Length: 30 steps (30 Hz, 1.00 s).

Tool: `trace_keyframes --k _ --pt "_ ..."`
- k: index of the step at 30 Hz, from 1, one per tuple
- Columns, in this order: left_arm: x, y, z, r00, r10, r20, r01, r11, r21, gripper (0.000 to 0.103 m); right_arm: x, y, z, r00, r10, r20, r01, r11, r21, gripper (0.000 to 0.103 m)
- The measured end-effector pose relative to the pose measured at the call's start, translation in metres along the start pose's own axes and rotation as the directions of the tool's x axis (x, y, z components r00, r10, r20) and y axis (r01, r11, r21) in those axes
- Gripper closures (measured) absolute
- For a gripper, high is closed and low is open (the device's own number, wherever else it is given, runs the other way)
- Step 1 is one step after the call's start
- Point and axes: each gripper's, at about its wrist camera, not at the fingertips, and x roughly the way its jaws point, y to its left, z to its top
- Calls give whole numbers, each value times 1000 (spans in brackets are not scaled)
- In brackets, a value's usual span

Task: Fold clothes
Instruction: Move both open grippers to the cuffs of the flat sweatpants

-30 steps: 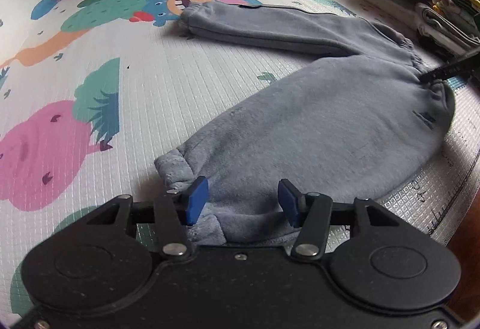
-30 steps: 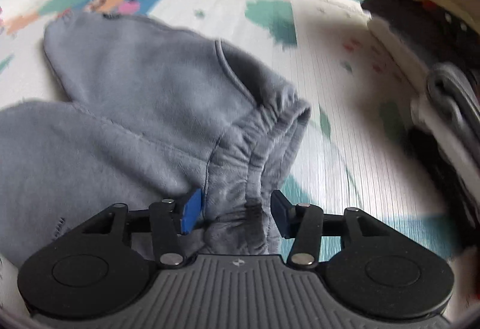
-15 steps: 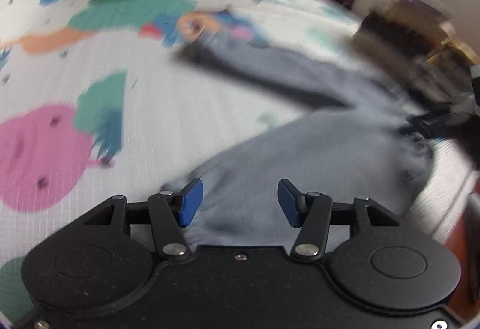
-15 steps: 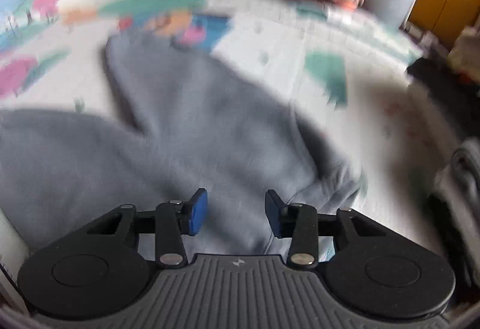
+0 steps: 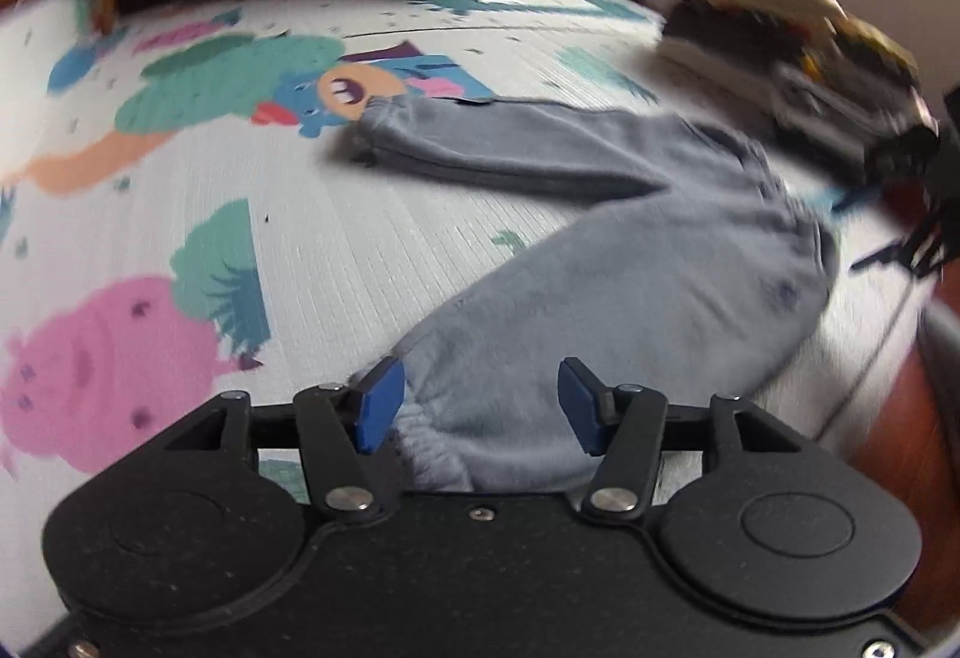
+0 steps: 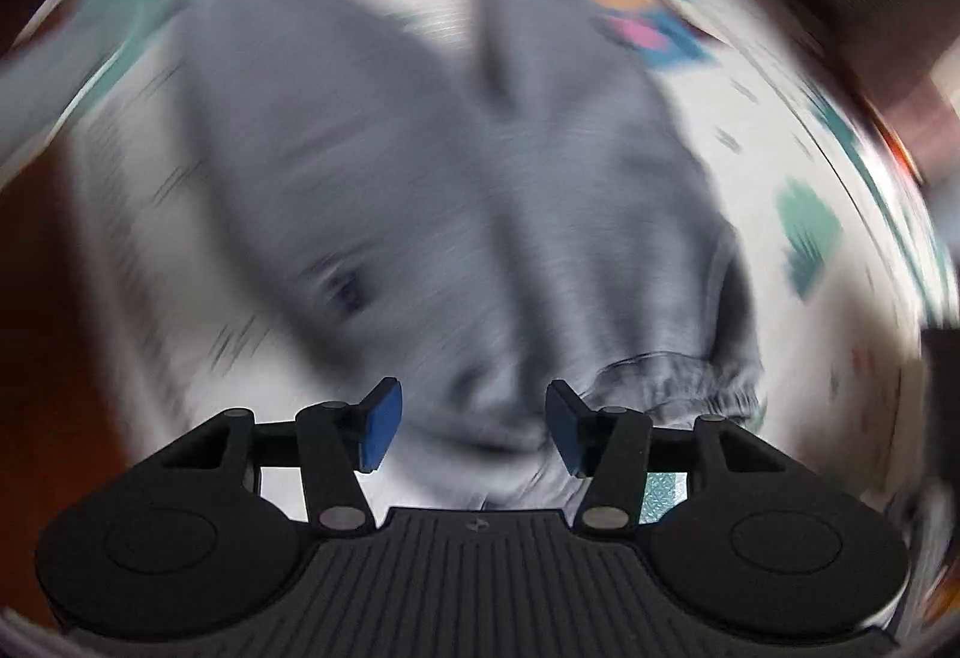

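Grey sweatpants (image 5: 630, 268) spread in a V on cartoon play mat (image 5: 300, 250): one leg along lower centre to right, other toward upper centre, waistband at right. Left gripper (image 5: 474, 406) gaping over the near cuff, gripping nothing. Right gripper (image 6: 468, 421) likewise spread above the blurred waistband. Stacked clothes (image 5: 798, 57) upper right.

Trousers (image 5: 630, 268) lie on the mat (image 5: 300, 250); clothes stack (image 5: 798, 63) behind.

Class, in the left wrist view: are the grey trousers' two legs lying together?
No: the grey trousers lie with legs spread apart on the play mat.
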Motion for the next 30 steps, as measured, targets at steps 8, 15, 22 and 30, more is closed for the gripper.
trace_keyframes --k 8,15,22,30 --pt "-16 -28 -14 997 62 -36 -44 924 380 47 2 18 -33 994 -96 -60 71 944 -322 43" --pt "-20 -55 -35 987 110 -118 -6 757 653 47 16 35 -46 992 -126 14 116 856 -504 44" --pt "-17 -67 -51 975 144 -167 80 473 877 47 27 35 -60 998 -63 25 65 790 -610 41" --pt "-24 -74 -65 964 151 -218 159 331 930 49 27 8 -59 996 93 5 -76 835 -544 41"
